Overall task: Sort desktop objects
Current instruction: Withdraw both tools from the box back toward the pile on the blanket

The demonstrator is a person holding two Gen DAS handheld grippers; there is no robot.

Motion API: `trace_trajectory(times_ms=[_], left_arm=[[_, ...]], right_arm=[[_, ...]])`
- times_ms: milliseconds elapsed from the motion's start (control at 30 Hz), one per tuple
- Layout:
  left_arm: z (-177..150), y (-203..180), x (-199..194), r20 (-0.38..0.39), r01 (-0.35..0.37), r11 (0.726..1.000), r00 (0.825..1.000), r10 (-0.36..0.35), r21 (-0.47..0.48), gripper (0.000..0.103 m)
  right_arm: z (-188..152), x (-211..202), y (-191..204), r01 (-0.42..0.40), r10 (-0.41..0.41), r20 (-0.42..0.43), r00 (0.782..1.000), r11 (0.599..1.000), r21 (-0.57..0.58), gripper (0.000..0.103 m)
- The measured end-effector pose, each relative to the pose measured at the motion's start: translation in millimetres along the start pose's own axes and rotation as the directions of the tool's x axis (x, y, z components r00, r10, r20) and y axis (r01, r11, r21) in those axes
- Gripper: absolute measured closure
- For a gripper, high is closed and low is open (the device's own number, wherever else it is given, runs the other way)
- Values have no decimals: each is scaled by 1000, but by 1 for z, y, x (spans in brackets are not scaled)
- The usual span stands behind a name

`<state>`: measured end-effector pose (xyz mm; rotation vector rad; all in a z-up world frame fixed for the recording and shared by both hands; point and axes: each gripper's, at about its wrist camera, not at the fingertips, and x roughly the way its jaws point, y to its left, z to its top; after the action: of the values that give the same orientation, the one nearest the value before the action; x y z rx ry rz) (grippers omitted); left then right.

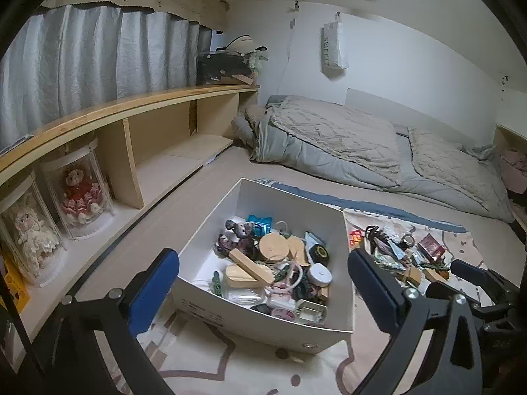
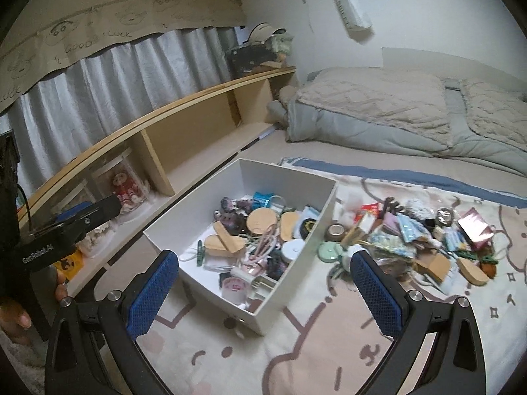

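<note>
In the left wrist view the left claw [image 1: 263,283] hangs wide and empty above the white box [image 1: 210,306], already part-filled with sorted trinkets, while in the right wrist view the right claw [image 2: 265,278], equally wide and empty, faces the unsorted pile [image 2: 418,240] just right of that box, likely ready to pick.

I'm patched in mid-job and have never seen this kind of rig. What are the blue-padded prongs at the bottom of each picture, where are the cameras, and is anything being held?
The prongs are hand-held two-finger grippers, one per hand, each with a camera looking along its fingers. In the left wrist view the left gripper is open and empty above a white box already part full of small items. In the right wrist view the right gripper is also open and empty. A pile of unsorted trinkets lies on the patterned blanket beside the box.
</note>
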<state>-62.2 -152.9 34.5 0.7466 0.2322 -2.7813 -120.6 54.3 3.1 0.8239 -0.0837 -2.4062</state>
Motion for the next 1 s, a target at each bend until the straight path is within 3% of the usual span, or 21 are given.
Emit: trace_trajectory(times_ms=[567, 767, 1000], left_arm=[[-24, -43, -24, 12, 75, 991, 997, -77, 114, 0], [-32, -46, -32, 18, 138, 989, 990, -140, 60, 0], [-47, -61, -43, 42, 148, 985, 987, -152, 94, 0]], right_arm=[[-20, -58, -38, 125, -128, 92, 988, 992, 31, 0], [-33, -78, -50, 152, -157, 106, 982, 987, 53, 0], [-53, -102, -63, 223, -229, 118, 966, 973, 60, 0]])
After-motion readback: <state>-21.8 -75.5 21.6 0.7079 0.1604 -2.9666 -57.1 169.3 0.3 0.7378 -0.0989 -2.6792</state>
